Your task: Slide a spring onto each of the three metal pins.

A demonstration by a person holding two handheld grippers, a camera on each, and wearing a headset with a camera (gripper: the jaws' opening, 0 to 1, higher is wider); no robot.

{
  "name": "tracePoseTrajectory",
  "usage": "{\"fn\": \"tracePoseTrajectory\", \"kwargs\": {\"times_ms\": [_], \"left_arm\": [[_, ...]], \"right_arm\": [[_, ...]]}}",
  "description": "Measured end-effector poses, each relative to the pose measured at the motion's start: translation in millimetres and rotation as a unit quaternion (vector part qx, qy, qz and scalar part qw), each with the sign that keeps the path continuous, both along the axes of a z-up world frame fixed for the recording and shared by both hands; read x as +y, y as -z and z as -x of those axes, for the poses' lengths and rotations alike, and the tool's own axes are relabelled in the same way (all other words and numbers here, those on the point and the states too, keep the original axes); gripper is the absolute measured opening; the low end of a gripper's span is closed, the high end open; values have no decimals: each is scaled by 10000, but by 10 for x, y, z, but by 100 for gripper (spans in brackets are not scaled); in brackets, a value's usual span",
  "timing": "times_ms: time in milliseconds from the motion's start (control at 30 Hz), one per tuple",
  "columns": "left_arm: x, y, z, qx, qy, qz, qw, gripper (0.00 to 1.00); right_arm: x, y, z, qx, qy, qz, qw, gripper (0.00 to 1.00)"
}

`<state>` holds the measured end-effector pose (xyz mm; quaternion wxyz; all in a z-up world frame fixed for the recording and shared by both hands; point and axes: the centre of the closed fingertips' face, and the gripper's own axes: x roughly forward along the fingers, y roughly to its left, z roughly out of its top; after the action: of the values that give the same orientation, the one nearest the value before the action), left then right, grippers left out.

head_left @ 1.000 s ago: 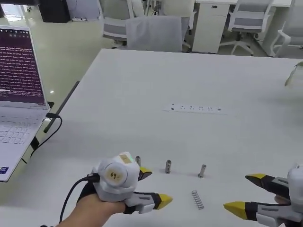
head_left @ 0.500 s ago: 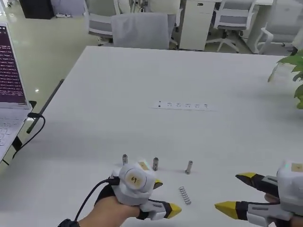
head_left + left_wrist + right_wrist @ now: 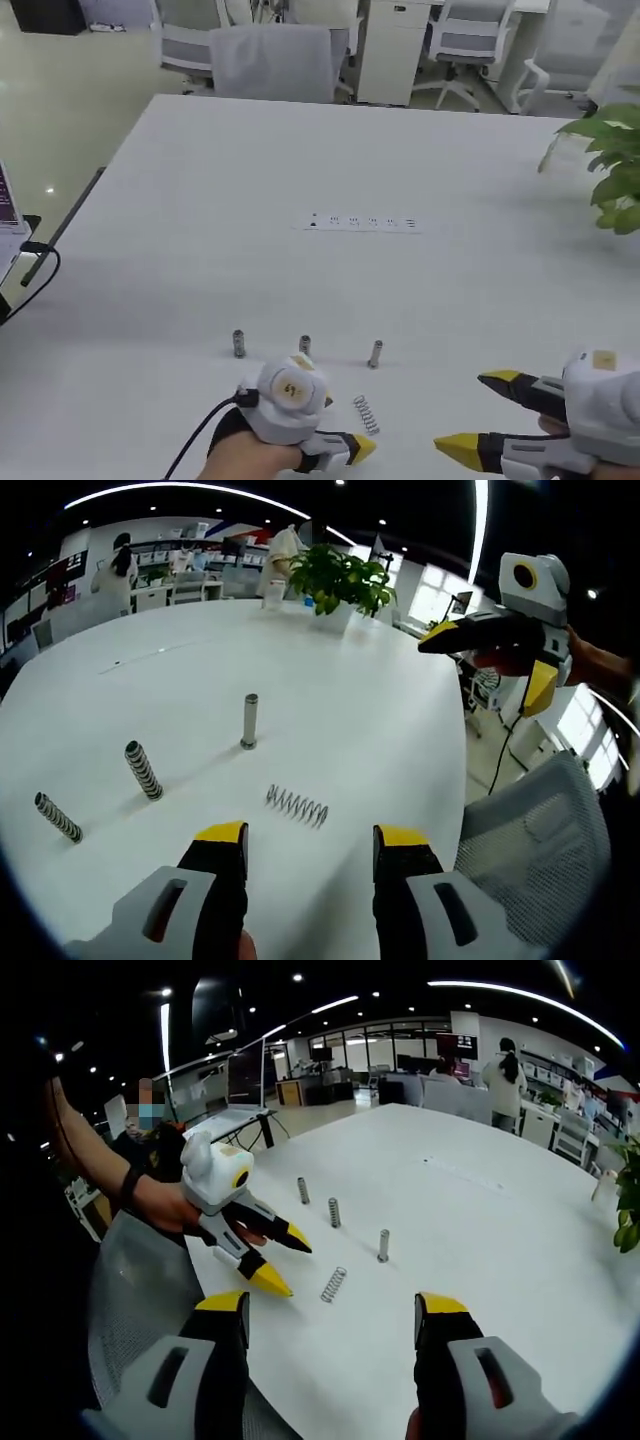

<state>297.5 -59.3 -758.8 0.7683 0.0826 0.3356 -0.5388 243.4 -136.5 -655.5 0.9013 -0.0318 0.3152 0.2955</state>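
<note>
The left gripper (image 3: 310, 835) has its two yellow tips apart, and there is nothing between them. The right gripper (image 3: 475, 412) is spread wide too, and it holds nothing. Both hang just over the white table (image 3: 200, 200), at the side close to the person.

The loose spring (image 3: 297, 805) lies flat on the table, right in front of the left gripper's tips. It does not touch them. In the left gripper view its long side goes across, from one tip toward the other. In the head view one end of the spring (image 3: 366, 414) points away from the person and a little to the left, toward the pins. The other end points back at the person. It sits just beside the left gripper (image 3: 345, 425), and the right gripper is well apart from it.

Past the spring, three small pins stand straight up in a row. The bare pin (image 3: 249, 721) is the nearest one to the spring, and it is smooth metal from top to bottom. The middle pin (image 3: 144, 770) has a spring around it. The far pin (image 3: 57, 817) has a spring around it too.

Farther back on the table lies a white power strip (image 3: 360, 222). A green plant (image 3: 610, 170) stands at the right edge.
</note>
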Motion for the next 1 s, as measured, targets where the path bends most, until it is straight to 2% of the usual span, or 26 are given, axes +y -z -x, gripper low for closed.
{"fn": "tracePoseTrajectory", "kwargs": {"times_ms": [200, 300, 333, 600, 700, 800, 867, 1000], "left_arm": [[-108, 77, -23, -2, -150, -62, 9999, 44], [-122, 122, -54, 26, -294, -100, 9995, 44], [-136, 146, -56, 103, -374, -85, 9992, 45], [-204, 247, -82, 107, -546, -166, 9983, 44], [-229, 253, -106, 91, -681, -158, 9975, 42], [-291, 239, -129, 158, -799, -98, 9966, 43], [-297, 246, -170, 38, -913, -163, 9957, 43], [-321, 254, -216, -53, -1051, -211, 9942, 41]], "right_arm": [[-21, -9, -2, 15, 1, 14, 10000, 65], [-24, -18, -3, 13, 3, 5, 10000, 65], [-23, -22, -3, 13, 1, -2, 10000, 65], [-16, 7, 13, 53, -19, -24, 10000, 65], [-19, 10, 26, 64, -23, -33, 10000, 65], [-40, 18, 30, 77, -4, -42, 10000, 65], [-53, 17, 30, 84, 5, -35, 10000, 65], [-68, -4, 12, 58, 31, -46, 10000, 65]]}}
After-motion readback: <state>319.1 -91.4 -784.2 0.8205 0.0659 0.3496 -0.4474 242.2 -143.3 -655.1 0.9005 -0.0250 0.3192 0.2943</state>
